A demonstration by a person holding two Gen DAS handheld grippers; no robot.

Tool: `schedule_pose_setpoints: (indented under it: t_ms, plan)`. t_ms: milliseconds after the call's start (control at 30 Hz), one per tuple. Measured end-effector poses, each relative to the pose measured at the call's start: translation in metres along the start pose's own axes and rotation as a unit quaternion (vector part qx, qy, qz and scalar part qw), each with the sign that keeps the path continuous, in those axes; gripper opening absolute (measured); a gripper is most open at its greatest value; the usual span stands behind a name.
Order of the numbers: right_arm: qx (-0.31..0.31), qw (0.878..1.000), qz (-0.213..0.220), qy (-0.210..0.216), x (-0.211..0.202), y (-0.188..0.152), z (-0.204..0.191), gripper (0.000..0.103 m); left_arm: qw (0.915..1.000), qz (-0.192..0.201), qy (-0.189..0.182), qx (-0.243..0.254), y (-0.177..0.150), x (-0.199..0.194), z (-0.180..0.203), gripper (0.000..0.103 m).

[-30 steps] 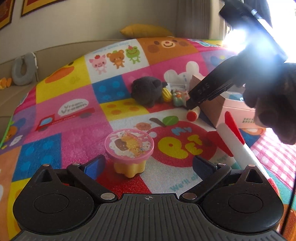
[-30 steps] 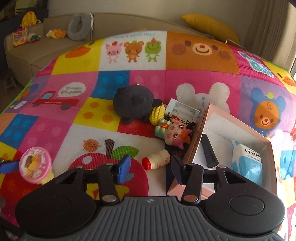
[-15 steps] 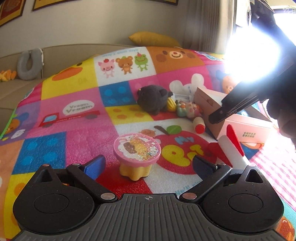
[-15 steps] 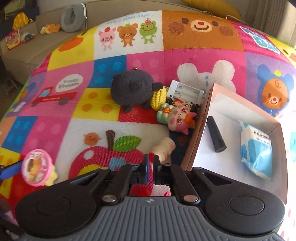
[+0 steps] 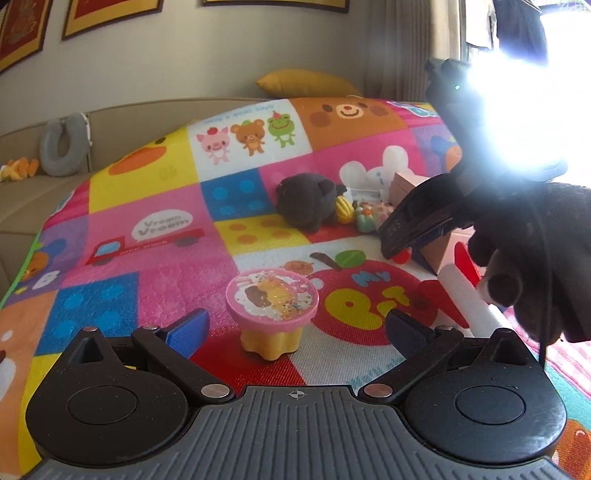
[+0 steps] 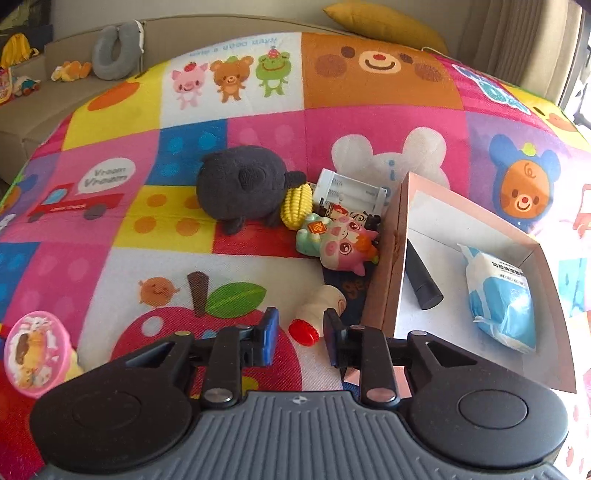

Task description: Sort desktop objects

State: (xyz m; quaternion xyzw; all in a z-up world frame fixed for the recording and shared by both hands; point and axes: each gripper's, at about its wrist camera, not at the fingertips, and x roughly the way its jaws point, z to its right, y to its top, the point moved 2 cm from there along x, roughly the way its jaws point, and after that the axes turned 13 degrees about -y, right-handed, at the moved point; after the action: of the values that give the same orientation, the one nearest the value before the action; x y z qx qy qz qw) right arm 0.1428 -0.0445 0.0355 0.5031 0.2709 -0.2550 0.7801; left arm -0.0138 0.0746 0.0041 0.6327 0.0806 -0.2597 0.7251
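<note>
While its jaws are opening, the right gripper sits narrow over the little bottle, red cap between the pads, untouched. Bottle's long axis runs away toward the box, just beside it. Cream body, ribbed red cap. Left gripper wide, farther off.

Setting: a home living room. A beige upholstered sofa lines the far wall, carrying a grey U-shaped neck pillow at far left and a mustard-yellow cushion at far right. Gold-framed red pictures hang above. A patchwork cartoon-animal play mat covers the near surface.
</note>
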Motion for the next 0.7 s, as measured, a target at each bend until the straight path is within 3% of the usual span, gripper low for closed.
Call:
schedule_pose_setpoints:
  t_ms: [100, 133, 200, 433, 567, 700]
  plan:
    - [-0.006, 1.0, -0.011, -0.004, 0.011, 0.005, -0.009, 0.028, 1.0, 0.003, -0.004, -0.004, 0.0, -0.001, -0.001, 0.103]
    - [-0.011, 1.0, -0.018, 0.001, 0.012, 0.006, -0.011, 0.016, 1.0, 0.005, -0.004, -0.006, 0.0, -0.002, -0.002, 0.103]
    - [-0.014, 0.999, -0.029, 0.013, 0.012, 0.005, -0.012, 0.003, 0.9999, 0.009, -0.005, -0.011, -0.001, -0.004, -0.003, 0.103]
    - [0.022, 0.992, -0.055, 0.116, -0.031, -0.014, 0.025, 0.003, 1.0, 0.007, 0.002, -0.002, 0.0, -0.003, 0.0, 0.103]
    - [0.024, 0.993, -0.016, 0.115, -0.05, -0.019, 0.041, 0.007, 0.9997, 0.004, 0.011, 0.019, -0.001, -0.002, 0.006, 0.103]
    - [0.032, 0.995, -0.009, 0.099, -0.038, -0.008, 0.036, 0.025, 0.9994, 0.003, 0.012, 0.031, -0.002, -0.002, 0.01, 0.103]
